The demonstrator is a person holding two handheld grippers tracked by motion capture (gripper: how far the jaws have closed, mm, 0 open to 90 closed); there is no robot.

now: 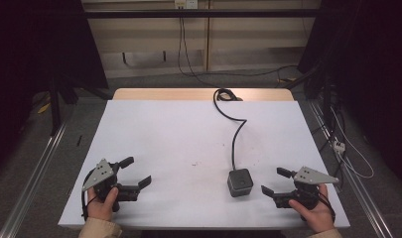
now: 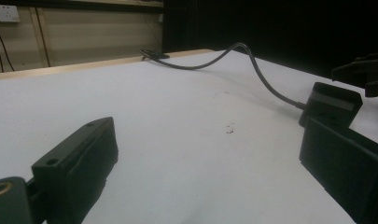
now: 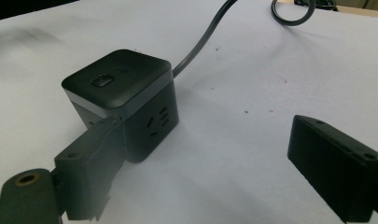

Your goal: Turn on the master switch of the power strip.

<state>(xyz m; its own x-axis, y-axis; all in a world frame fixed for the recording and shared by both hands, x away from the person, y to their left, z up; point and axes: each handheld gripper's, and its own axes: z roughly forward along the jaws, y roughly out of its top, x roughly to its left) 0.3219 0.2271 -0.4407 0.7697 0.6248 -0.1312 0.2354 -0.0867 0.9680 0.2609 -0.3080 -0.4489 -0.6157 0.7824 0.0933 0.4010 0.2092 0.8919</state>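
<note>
So from the high view I've got both tongs parked low in the frame on the white tabletop point(image 1: 164, 129): the left tongs point(image 1: 135, 171) sit at lower left, the right tongs point(image 1: 276, 180) at lower right, each held in a hand coming up from the bottom edge. Both are spread wide apart with nothing between the jaws. The thing I'm working near is the black power cube point(image 1: 239, 182), sitting on the tabletop right of center and low in the frame, just beside the right tongs but not touching as far as I can tell. Its black cable point(image 1: 234, 134) snakes up the frame from the cube's far side and loops at the top edge of the tabletop. In the right gripper view the cube point(image 3: 126, 100) sits upper left of center, a button on its top face and socket slots on the side facing me; the left-hand jaw overlaps its lower corner in the picture, though I can't tell whether it actually touches. In the left gripper view the cube point(image 2: 330, 103) is at the right edge, well apart, just above the right-hand jaw.
</note>
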